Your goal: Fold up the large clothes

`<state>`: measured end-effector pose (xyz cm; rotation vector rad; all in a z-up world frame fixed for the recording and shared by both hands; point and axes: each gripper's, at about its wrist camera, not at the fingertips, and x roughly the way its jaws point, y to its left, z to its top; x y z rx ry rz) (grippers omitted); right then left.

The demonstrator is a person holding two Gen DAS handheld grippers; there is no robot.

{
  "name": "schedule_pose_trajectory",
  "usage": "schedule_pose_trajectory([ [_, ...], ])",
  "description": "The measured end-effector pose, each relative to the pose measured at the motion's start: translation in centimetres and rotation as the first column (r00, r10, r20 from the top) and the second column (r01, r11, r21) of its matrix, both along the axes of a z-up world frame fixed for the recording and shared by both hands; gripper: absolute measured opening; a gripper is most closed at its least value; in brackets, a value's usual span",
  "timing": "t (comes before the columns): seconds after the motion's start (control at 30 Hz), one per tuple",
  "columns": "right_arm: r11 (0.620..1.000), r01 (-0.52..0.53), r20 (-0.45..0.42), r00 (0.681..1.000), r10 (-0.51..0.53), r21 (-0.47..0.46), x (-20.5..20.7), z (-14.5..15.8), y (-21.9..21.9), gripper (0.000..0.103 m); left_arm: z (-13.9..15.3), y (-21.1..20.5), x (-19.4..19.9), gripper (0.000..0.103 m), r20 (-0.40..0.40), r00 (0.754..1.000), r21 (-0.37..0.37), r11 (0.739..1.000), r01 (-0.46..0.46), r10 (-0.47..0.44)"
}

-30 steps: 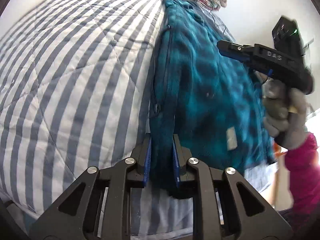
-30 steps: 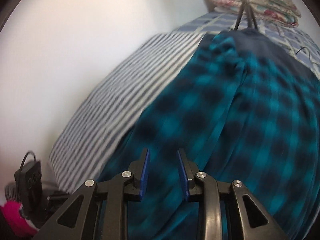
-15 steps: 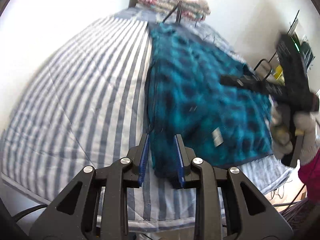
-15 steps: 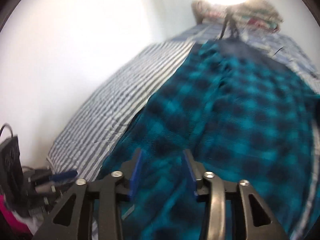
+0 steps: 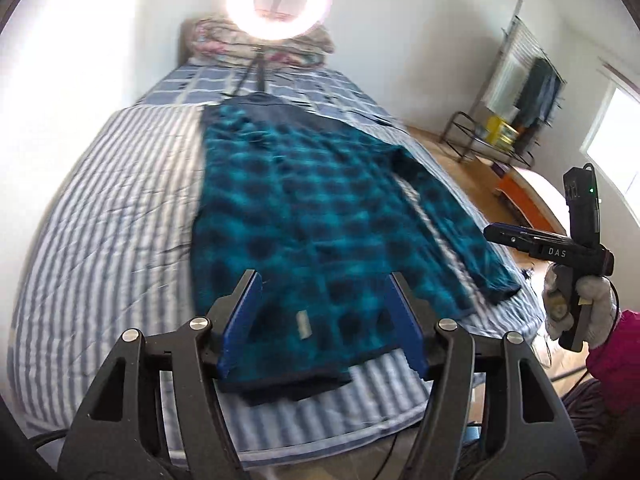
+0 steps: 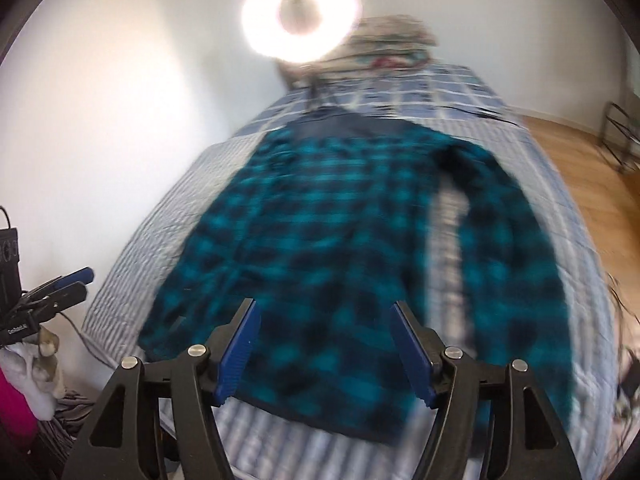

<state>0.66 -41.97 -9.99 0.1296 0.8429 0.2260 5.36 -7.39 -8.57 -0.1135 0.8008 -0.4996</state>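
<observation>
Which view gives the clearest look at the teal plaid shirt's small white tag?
The left wrist view: the tag shows as a pale patch near the hem of the shirt. In the right wrist view the shirt is motion-blurred and no tag can be made out.

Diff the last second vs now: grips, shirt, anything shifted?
The left hand-held gripper let go of the shirt: it was clamped on the hem edge, and its jaws now stand wide open, pulled back above the hem. The right hand-held gripper also opened wider and backed away. The shirt stays flat on the striped bed, one sleeve out to the right.
</observation>
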Motion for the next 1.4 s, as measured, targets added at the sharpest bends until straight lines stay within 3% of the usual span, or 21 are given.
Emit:
schedule_pose_trajectory([
  [0.17,0.983,0.179,-0.017,0.984,-0.178,0.039,-2.6,-0.7,-8.1,0.070,0.4,-3.9,0.6,0.066,0.002,0.997,0.011,0.997,0.079,-0.079],
  [0.23,0.956,0.283,-0.054,0.959,-0.279,0.075,-3.5,-1.8,-11.8,0.070,0.1,-5.2,1.1,0.066,-0.006,0.995,-0.001,0.995,0.100,-0.100],
  [0.3,0.915,0.367,-0.105,0.930,-0.354,0.169,-4.5,-3.0,-14.9,0.067,-0.4,-6.3,1.6,0.065,-0.029,0.993,-0.019,0.994,0.112,-0.112],
  [0.37,0.876,0.417,-0.143,0.909,-0.392,0.244,-5.5,-4.2,-17.2,0.050,-1.0,-7.3,2.1,0.066,-0.049,0.991,-0.026,0.992,0.121,-0.123],
  [0.43,0.851,0.432,-0.182,0.901,-0.394,0.297,-6.0,-5.5,-18.2,0.048,-1.5,-8.4,2.5,0.066,-0.059,0.989,-0.020,0.990,0.138,-0.139],
  [0.5,0.863,0.417,-0.199,0.906,-0.373,0.285,-6.0,-6.3,-17.9,0.048,-2.0,-9.5,2.6,0.066,-0.067,0.985,-0.008,0.988,0.157,-0.157],
  [0.63,0.922,0.320,-0.189,0.941,-0.281,0.218,-5.6,-7.0,-15.3,0.048,-2.6,-11.1,2.5,0.066,-0.078,0.978,0.004,0.981,0.194,-0.193],
  [0.7,0.957,0.264,-0.173,0.955,-0.242,0.120,-5.3,-7.1,-13.5,0.050,-2.9,-11.8,2.4,0.066,-0.077,0.975,0.017,0.977,0.212,-0.210],
  [0.83,0.980,0.196,-0.191,0.961,-0.201,-0.041,-4.6,-8.4,-11.1,0.054,-3.5,-12.4,2.3,0.066,-0.087,0.970,0.032,0.972,0.232,-0.228],
  [0.9,0.978,0.173,-0.218,0.956,-0.196,-0.117,-4.3,-9.6,-10.4,0.042,-3.6,-12.4,2.3,0.066,-0.089,0.969,0.034,0.972,0.233,-0.229],
  [0.93,0.978,0.161,-0.230,0.955,-0.188,-0.129,-4.2,-10.0,-10.3,0.017,-3.6,-12.4,2.3,0.065,-0.090,0.969,0.035,0.972,0.233,-0.229],
  [0.97,0.979,0.150,-0.247,0.952,-0.180,-0.135,-4.2,-10.5,-10.3,0.004,-3.7,-12.3,2.3,0.066,-0.090,0.970,0.036,0.972,0.231,-0.227],
  [1.03,0.982,0.148,-0.246,0.954,-0.174,-0.121,-4.6,-10.5,-10.3,0.001,-3.6,-12.2,2.3,0.065,-0.090,0.971,0.037,0.974,0.225,-0.221],
  [1.13,0.992,0.091,-0.231,0.967,-0.108,-0.083,-5.7,-9.6,-9.9,0.000,-3.7,-11.8,2.5,0.066,-0.092,0.973,0.032,0.976,0.216,-0.212],
  [1.27,0.993,0.068,-0.271,0.958,-0.092,-0.097,-5.9,-10.8,-9.6,0.000,-4.1,-11.9,2.7,0.065,-0.106,0.972,0.034,0.976,0.214,-0.209],
  [1.3,0.995,0.073,-0.273,0.958,-0.090,-0.071,-6.1,-10.8,-10.0,0.004,-4.1,-11.9,2.6,0.066,-0.107,0.972,0.037,0.976,0.214,-0.209],
  [1.37,0.996,0.089,-0.232,0.969,-0.089,-0.009,-6.8,-9.6,-10.8,0.026,-4.0,-11.9,2.5,0.066,-0.104,0.972,0.037,0.976,0.214,-0.210],
  [1.4,0.995,0.101,-0.205,0.974,-0.096,0.013,-6.9,-8.9,-11.3,0.027,-4.0,-11.9,2.5,0.065,-0.101,0.972,0.038,0.976,0.215,-0.210],
])
